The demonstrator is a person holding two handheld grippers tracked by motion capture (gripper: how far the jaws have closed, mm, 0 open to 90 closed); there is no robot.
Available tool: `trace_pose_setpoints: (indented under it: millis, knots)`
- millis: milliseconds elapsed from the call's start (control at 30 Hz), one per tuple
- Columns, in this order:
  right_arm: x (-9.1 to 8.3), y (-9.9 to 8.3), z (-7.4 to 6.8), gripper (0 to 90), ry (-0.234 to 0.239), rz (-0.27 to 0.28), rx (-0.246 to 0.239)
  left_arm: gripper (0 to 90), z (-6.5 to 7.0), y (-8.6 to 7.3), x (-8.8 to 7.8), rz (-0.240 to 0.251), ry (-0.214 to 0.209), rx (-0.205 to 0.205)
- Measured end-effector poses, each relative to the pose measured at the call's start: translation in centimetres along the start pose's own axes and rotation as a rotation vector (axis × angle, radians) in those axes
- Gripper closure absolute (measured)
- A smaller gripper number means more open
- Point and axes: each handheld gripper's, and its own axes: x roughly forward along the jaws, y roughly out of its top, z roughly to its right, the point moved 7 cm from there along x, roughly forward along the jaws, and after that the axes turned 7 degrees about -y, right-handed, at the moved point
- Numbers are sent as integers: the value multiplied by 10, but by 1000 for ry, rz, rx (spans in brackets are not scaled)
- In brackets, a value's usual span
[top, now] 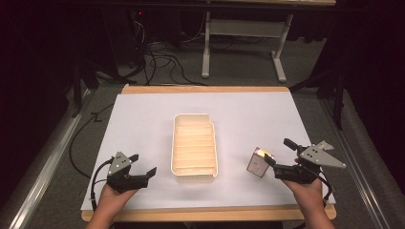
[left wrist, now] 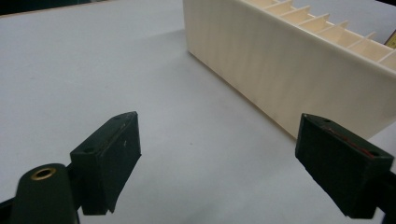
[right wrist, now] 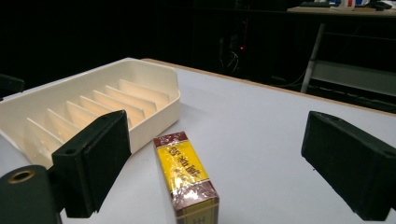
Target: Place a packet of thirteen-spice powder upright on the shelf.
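Open surface (top: pixel 143 119) across the frame's left and top, slotted tray (top: pixel 194 147) blocking centre, small box (top: pixel 258 162) standing lower right beside it

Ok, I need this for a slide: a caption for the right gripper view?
Open right gripper straddling a small yellow box beside a cream divided tray.

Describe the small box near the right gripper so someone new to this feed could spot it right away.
Start at the cream slotted tray in the middle of the white table top, then look to its right, toward the near edge. The small box stands there on end, between the open jaws of the right gripper. It is the one colourful thing there: a yellow face with dark red ends.
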Motion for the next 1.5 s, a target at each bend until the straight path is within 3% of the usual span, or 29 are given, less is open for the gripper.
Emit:
trace_pose_setpoints:
  millis: [833, 1233, 1500]
  knots:
    - [19, -29, -8, 116, 26, -82, -12, 149, 2, -4, 1, -20, -6, 17]
    - [28, -45, -13, 197, 68, -124, -3, 149, 3, -6, 2, -28, -7, 23]
    - [27, -50, -13, 315, 97, -137, -11, 149, 3, -7, 2, -30, -7, 23]
